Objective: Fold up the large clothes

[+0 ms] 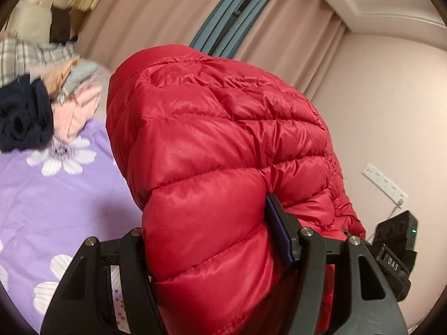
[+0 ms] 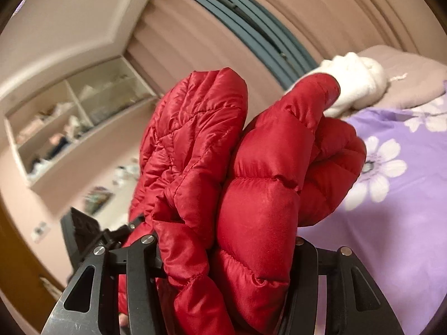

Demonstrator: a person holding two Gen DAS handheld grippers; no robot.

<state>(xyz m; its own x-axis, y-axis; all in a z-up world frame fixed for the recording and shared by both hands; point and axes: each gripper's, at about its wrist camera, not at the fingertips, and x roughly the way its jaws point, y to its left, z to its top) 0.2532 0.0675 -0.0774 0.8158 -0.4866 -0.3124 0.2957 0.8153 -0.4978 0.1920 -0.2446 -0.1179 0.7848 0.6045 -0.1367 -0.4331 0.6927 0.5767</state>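
A red quilted puffer jacket (image 1: 218, 150) fills the middle of both views. My left gripper (image 1: 212, 240) is shut on a thick fold of it and holds it up above the bed. My right gripper (image 2: 226, 240) is shut on another bunched part of the red jacket (image 2: 251, 184), also lifted off the bed. The fingertips of both grippers are buried in the fabric. The other gripper's black body shows at the right of the left wrist view (image 1: 396, 240) and at the lower left of the right wrist view (image 2: 83, 231).
The bed has a purple flowered sheet (image 1: 56, 195). A pile of mixed clothes (image 1: 36, 95) lies at its far left. A white garment (image 2: 354, 83) and a brown pillow (image 2: 413, 78) lie by the curtains (image 1: 167, 14). Wall shelves (image 2: 69, 117) stand at the left.
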